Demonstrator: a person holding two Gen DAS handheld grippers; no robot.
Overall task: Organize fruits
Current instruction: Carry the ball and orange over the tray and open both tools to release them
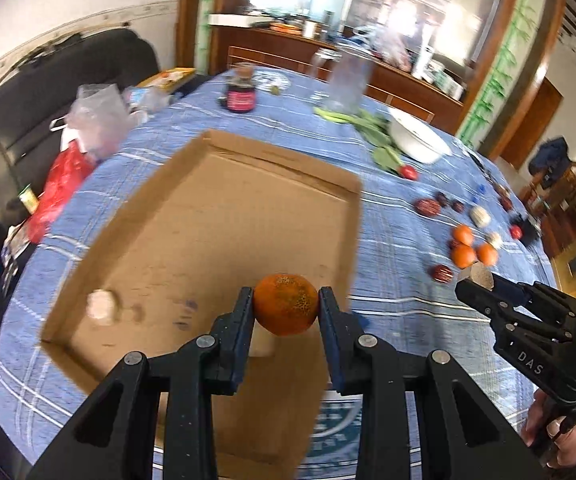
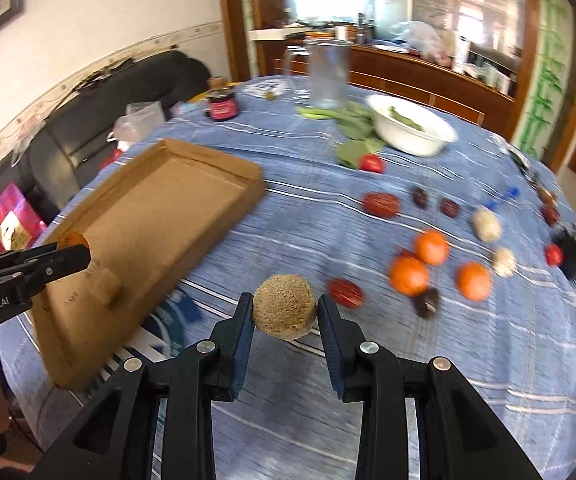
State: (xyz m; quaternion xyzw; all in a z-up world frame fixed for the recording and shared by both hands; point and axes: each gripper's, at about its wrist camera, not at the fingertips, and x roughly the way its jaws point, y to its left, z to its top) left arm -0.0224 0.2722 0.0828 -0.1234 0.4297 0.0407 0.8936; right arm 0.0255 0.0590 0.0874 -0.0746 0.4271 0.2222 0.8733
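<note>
- Left gripper: both pads clamped on an orange, held in the air above the near-right part of the cardboard tray.
- From the right wrist view the same left gripper shows at the left edge, over the tray's near end, with only a sliver of its orange visible above the finger.
- Right gripper: pinching a tan, rough-surfaced ball between the pads, lifted off the blue striped tablecloth, just right of the tray.
- In the left view the right gripper sits at the right, its ball a grey blob at the fingertips.
- Inside the tray: one pale round item near the left wall, blurred, can't tell what it is.
- Loose on the cloth right of the tray: three oranges clustered together, dark red dates beyond and beside them, two more pale rough balls, a small red fruit far right.
- Far side: white bowl with greens inside, leafy greens lying beside it, a red fruit at the leaves' near end, clear pitcher, dark jar with a red label.
- Both frames are motion-blurred.
</note>
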